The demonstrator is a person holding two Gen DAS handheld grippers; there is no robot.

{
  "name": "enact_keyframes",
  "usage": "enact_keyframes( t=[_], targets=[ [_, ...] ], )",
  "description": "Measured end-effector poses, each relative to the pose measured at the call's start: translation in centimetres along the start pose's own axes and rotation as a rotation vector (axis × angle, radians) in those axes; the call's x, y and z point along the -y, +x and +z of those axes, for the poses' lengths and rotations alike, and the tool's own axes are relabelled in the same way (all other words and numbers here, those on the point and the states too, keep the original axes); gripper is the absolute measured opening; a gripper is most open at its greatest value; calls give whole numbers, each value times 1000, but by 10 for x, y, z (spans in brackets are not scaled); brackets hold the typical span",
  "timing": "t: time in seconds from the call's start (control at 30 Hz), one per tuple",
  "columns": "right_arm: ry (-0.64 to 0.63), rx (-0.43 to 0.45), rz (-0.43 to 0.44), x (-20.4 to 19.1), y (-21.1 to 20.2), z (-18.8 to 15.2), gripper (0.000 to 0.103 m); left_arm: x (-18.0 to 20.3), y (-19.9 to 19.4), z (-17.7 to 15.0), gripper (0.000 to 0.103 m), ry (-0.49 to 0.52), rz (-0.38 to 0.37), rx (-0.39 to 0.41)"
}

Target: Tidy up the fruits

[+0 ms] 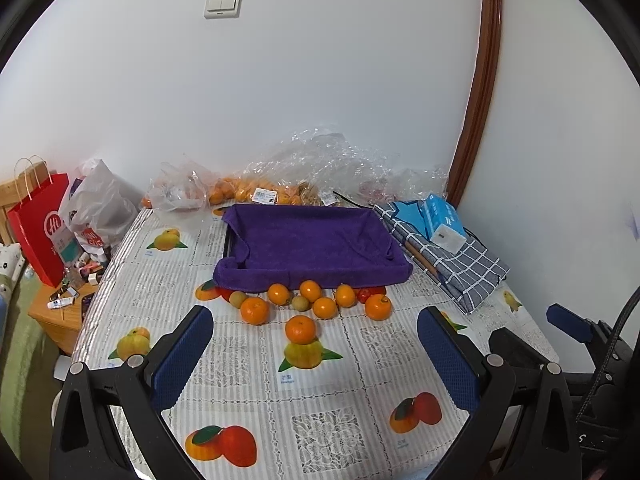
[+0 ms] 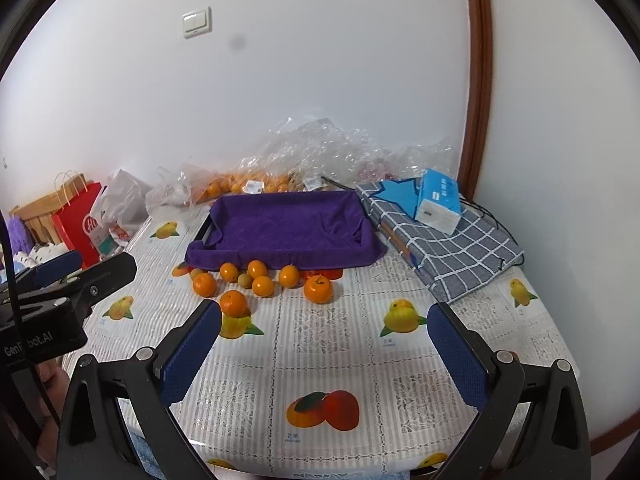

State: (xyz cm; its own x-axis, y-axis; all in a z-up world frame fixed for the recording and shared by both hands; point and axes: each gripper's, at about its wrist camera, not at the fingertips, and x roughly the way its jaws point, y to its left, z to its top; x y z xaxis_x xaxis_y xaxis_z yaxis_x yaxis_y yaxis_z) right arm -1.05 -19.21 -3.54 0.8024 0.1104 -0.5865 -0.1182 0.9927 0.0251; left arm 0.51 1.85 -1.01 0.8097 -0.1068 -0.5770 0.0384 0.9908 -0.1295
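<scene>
Left gripper [image 1: 316,344] hangs low over the near end of the table, jaws spread wide, nothing between them. Right gripper [image 2: 324,340] just beside it, same height, jaws also wide apart and empty. Under both, fruit-print tablecloth [image 2: 340,364].

Ahead of the left gripper, closest fruit is a lone orange [image 1: 300,329], sitting on a printed yellow fruit; from the right gripper it lies ahead and to the left [image 2: 233,303]. Just past it, a loose cluster of oranges [image 1: 324,307] with a couple of small greenish-brown fruits [image 1: 301,303] mixed in and something red [image 1: 363,295] at the right end, partly hidden. The cluster touches or nearly touches the front edge of the purple-cloth-lined tray [image 1: 316,240], which is straight ahead of both grippers and holds no fruit.

Right of the tray: folded grey checked cloth [image 2: 452,248] with a blue tissue box [image 2: 438,200] on top. Beyond the tray, against the wall: clear plastic bags [image 1: 320,164], one with more oranges inside. Far left, off the table: red paper bag [image 1: 38,224].
</scene>
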Motion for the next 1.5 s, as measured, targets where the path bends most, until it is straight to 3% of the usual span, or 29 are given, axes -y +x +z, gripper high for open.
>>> enact_keyframes(
  t=[0.57,0.73,1.03,1.37,1.5],
  targets=[
    [-47,-87,-43,-14,60,-13,101,-23,49,-9,100,59,49,-32],
    [-44,-76,-38,-9,78,-19,101,-29,69,-11,100,75,67,-60],
    [-23,-49,-60,9,119,-26,101,-49,112,-24,100,31,68,-132],
    [-43,-127,-4,9,181,-27,100,-80,161,-41,100,-47,88,-210],
    [-32,-137,7,7,202,-29,88,-92,172,-50,97,-72,110,-188]
  ],
)
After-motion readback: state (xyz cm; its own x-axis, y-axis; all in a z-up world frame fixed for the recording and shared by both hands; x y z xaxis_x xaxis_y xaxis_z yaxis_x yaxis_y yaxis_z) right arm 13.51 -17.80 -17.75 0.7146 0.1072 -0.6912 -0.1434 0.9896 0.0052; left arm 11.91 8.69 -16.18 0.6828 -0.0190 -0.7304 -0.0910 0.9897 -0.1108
